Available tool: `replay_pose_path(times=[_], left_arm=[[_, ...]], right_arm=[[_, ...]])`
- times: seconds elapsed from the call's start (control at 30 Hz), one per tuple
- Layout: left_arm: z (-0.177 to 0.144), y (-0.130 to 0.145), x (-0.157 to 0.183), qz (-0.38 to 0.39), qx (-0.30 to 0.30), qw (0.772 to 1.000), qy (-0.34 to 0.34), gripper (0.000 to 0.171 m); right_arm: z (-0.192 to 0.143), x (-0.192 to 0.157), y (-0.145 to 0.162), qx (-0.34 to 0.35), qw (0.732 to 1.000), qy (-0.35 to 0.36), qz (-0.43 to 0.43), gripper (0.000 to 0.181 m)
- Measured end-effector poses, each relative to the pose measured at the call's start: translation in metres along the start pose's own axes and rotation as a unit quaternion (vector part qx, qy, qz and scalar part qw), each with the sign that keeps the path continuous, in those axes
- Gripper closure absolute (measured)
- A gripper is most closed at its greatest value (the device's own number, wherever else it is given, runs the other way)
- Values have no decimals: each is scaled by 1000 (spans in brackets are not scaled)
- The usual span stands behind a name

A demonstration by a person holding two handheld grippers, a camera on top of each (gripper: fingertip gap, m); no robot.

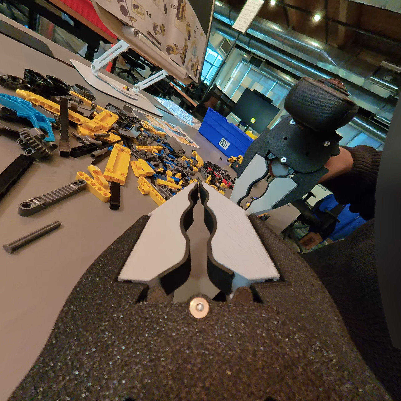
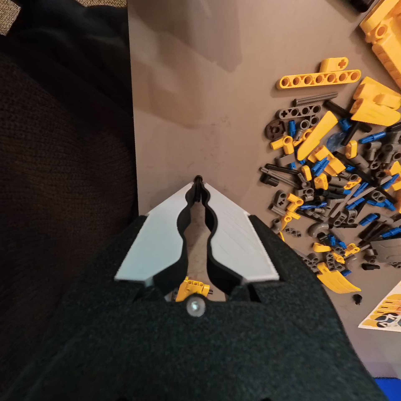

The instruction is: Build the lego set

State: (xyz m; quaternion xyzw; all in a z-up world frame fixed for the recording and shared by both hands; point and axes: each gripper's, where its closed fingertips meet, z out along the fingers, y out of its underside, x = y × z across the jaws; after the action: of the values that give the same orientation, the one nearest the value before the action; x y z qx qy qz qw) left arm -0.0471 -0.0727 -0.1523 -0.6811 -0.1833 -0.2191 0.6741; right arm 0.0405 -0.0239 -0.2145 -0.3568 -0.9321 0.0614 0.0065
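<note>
Left gripper (image 1: 198, 186) hovers low over the grey table (image 1: 65, 249), its white fingers pressed together at the tips with nothing between them. Just beyond its tips sprawls a pile of small yellow, blue and grey building pieces (image 1: 165, 167), and off to its left lie a grey toothed rack (image 1: 54, 195) and a dark axle rod (image 1: 32, 236). Over to the right gripper (image 2: 198, 184): jaws drawn in tight on a small black pin (image 2: 198, 180), which pokes out past the tips above bare tabletop near the table's edge. Under its body sits a small yellow block assembly (image 2: 193, 287) on the table. To its right, well apart, a long yellow holed beam (image 2: 319, 81) and a scatter of mixed pieces (image 2: 338, 195). A blue bin (image 1: 223, 134) stands behind the pile, next to an instruction sheet on a stand (image 1: 169, 32)
</note>
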Motion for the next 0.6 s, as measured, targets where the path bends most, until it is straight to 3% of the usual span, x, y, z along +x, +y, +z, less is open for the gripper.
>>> replay_pose_path(times=[0.2, 0.4, 0.6], left_arm=[[0, -1, 4, 2, 4, 1000, 18, 171], [5, 3, 34, 13, 0, 995, 99, 166], [7, 8, 54, 11, -5, 987, 157, 164]], right_arm=[[-22, 8, -21, 105, 994, 9, -4, 177], [-61, 6, -44, 257, 966, 20, -29, 177], [-81, -7, -48, 335, 940, 37, -58, 177]])
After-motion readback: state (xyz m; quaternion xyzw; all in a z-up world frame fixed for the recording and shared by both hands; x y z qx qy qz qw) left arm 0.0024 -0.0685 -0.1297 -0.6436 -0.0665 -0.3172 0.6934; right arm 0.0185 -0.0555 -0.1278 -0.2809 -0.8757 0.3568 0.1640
